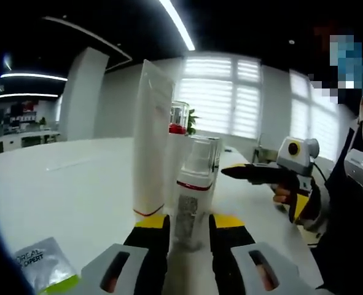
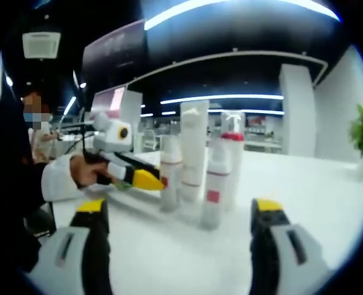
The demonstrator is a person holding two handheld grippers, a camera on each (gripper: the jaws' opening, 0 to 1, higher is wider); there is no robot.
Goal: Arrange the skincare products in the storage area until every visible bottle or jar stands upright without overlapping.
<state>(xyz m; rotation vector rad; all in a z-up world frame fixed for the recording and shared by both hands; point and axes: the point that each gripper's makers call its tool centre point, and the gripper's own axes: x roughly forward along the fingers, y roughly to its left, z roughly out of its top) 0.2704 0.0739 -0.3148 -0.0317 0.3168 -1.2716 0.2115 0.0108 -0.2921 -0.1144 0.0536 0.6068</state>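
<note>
Left tool (image 1: 188, 224): the jaws are pressed against a small pump bottle (image 1: 192, 196), pinched low on its body so that it is kept upright on the worktop (image 1: 70, 184). In the right gripper view the same tool (image 2: 149, 179) is seen reaching in from the left, its yellow tip touching a short bottle (image 2: 170, 174) at the left end of the group.

Right tool (image 2: 181, 230): the jaws are spread wide and nothing is held. It is kept back from the group, judged as a waiting position. In the left gripper view it (image 1: 230, 171) is seen to the right of the bottles, apart from them.

Products: a tall white tube (image 1: 152, 138) is stood on its cap just beside the gripped bottle; a clear jar with a red band (image 1: 178, 118) is partly hidden behind it. In the right gripper view a tube (image 2: 193, 150), a red-collared pump bottle (image 2: 231, 157) and a front bottle with a red label (image 2: 213, 193) are all seen upright, close together near the worktop middle.

Sachet (image 1: 43, 263): it is laid flat at the near left, well apart from the group.

Task state: all visible bottles are upright; spacing is judged tight, so the gripped bottle is probably being set clear of its neighbours.

Risk: the tall tube can be tipped by a sideways nudge.
</note>
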